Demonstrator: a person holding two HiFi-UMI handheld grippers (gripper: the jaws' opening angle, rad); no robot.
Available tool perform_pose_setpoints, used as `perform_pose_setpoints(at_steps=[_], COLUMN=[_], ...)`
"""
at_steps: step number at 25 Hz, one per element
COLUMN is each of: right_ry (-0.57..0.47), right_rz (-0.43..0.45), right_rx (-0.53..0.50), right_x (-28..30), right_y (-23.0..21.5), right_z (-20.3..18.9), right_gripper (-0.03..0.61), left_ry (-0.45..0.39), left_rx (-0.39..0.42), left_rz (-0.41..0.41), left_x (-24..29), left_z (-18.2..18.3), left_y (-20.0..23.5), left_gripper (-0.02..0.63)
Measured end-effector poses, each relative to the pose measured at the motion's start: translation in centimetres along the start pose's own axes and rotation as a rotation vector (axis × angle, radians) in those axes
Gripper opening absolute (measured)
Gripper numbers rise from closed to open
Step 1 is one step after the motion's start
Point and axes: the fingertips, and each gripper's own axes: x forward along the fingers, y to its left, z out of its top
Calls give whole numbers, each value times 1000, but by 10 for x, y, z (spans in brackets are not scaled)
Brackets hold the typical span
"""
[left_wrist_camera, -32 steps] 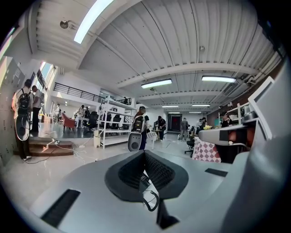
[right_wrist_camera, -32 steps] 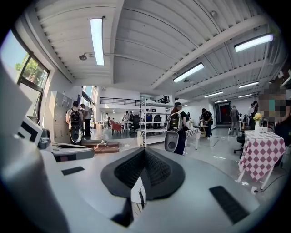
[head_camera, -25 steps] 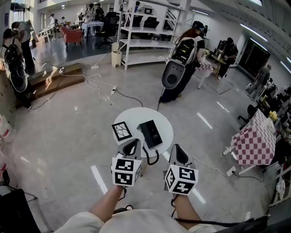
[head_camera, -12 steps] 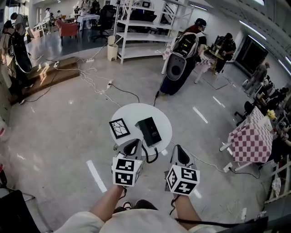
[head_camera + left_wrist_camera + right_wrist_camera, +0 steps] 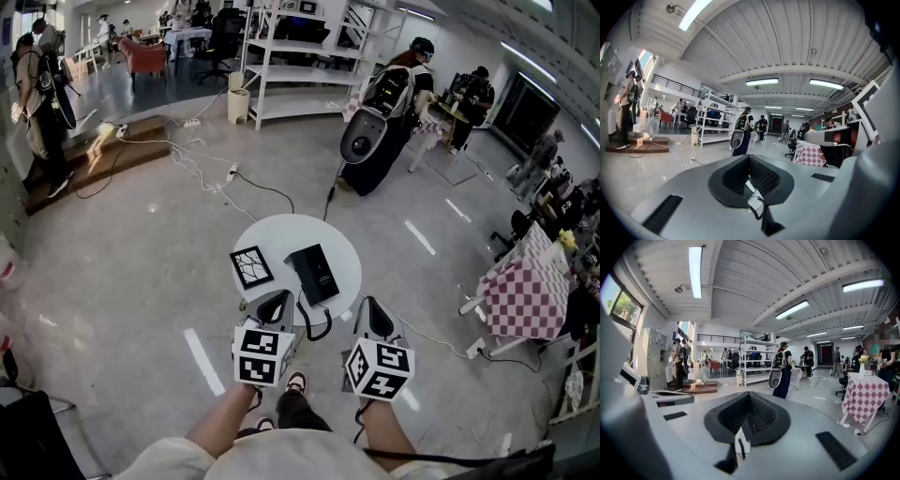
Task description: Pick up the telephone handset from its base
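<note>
White round desk (image 5: 281,236) carries the black telephone (image 5: 312,272), untouched, beside a patterned card (image 5: 251,267). Its coiled cord (image 5: 315,326) hangs off the near edge, between the left gripper (image 5: 274,302) and right gripper (image 5: 372,315). Only the gripper views show both pairs of jaws pressed together, empty. Only the head view shows the telephone whole.

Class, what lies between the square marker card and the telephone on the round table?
Nothing. The head view shows only a bare strip of white table top between the marker card and the telephone.
</note>
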Motion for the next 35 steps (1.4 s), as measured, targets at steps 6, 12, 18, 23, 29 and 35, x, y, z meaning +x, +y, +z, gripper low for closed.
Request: perform_pose_setpoints(at_steps=[6, 12, 18, 23, 29, 35], right_ry=[-10, 8, 7, -12, -7, 1], right_rz=[-6, -5, 15, 21, 59, 85], right_rx=[29, 51, 8, -25, -31, -1], right_x=[27, 59, 100, 130, 161, 193], right_y=[-11, -24, -31, -37, -45, -55], right_z=[1, -4, 12, 25, 36, 33], right_gripper=[25, 25, 25, 25, 25, 25], left_ry=[6, 37, 30, 27, 26, 50], left_rx=[42, 34, 2, -19, -34, -17], left_rz=[3, 23, 56, 81, 118, 141], left_x=[22, 52, 84, 107, 131, 158], left_z=[9, 7, 17, 23, 32, 33], left_y=[6, 20, 37, 49, 56, 60], left_gripper=[15, 15, 15, 15, 15, 15])
